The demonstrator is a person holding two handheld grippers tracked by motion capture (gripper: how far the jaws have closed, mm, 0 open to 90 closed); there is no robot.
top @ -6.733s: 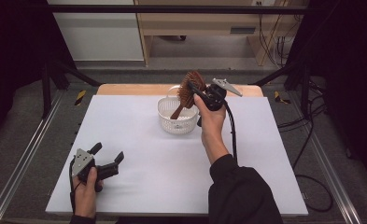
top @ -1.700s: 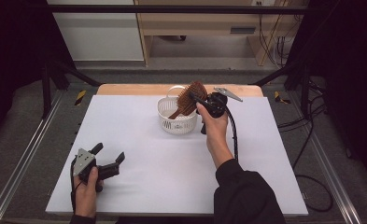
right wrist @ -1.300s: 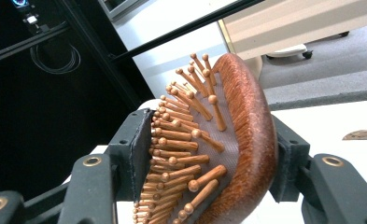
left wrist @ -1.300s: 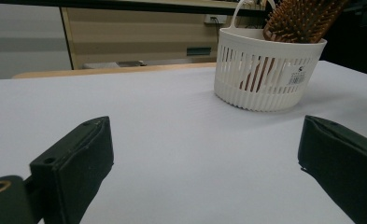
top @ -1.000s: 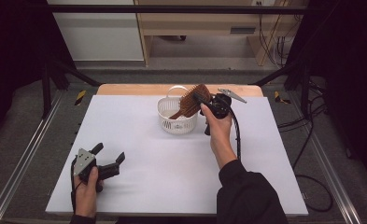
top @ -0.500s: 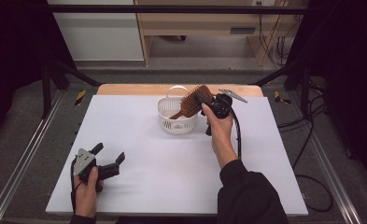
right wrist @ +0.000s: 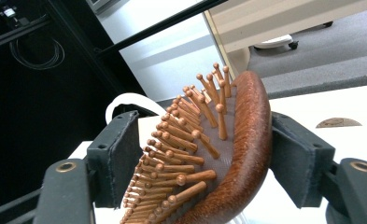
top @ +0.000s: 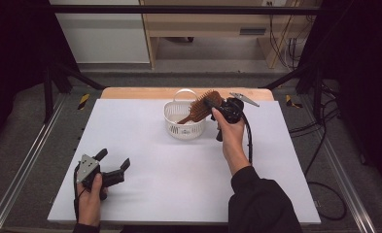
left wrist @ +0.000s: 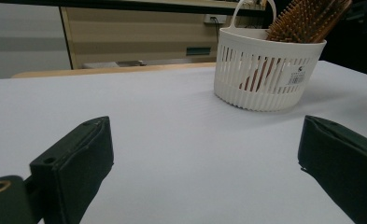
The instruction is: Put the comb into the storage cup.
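Right forearm reaches far across the table; right gripper (top: 217,106) pinches the wooden hairbrush (top: 198,108) head, handle down inside the white basket (top: 184,127). Handle tip hidden. Left gripper (top: 112,166) rests near, jaws spread.

Wooden hairbrush (top: 204,104): reddish-brown oval head w/ ball-tipped wooden pins on a grey pad; held tilted, handle end down inside the basket, head raised above the rim twd the right side. Head is clamped betw. the jaws of the right gripper (top: 213,102).

White plastic basket (top: 184,127): round, slatted walls, arched handle, label on front; set upright on the white table top nr the far edge, centre.
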